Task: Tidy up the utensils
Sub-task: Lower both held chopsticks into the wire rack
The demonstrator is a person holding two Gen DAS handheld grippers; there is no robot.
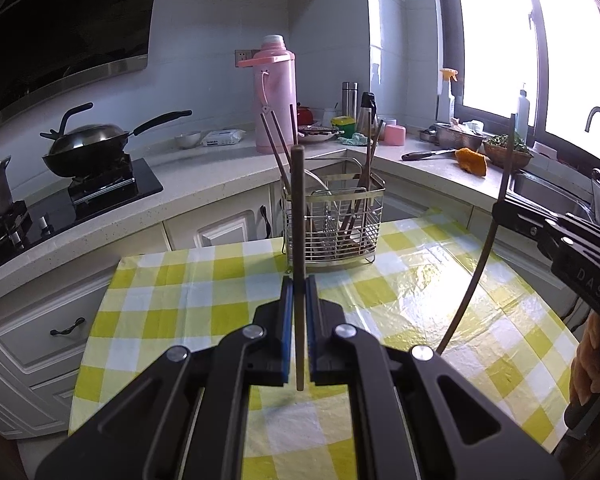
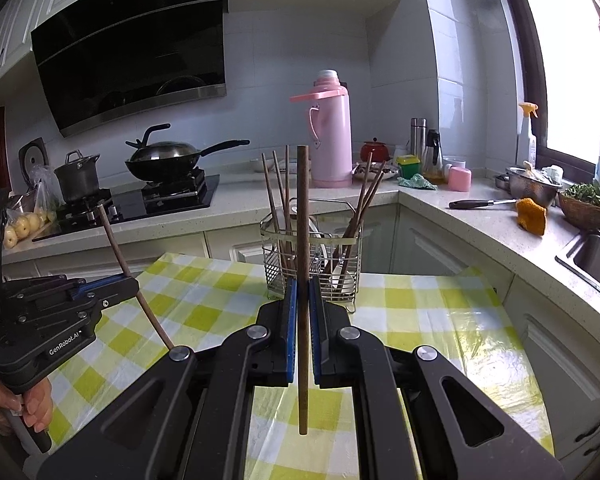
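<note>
My left gripper is shut on a brown chopstick, held upright above the yellow checked tablecloth. My right gripper is shut on another brown chopstick, also upright. A wire utensil rack stands at the far edge of the cloth, with several chopsticks and a white spoon in it. It also shows in the right wrist view. Each gripper appears in the other's view: the right one at the right, the left one at the left, both short of the rack.
A counter runs behind and to the right with a pink thermos, a wok on the hob, a pot, a knife, an orange cloth, bowls and a sink.
</note>
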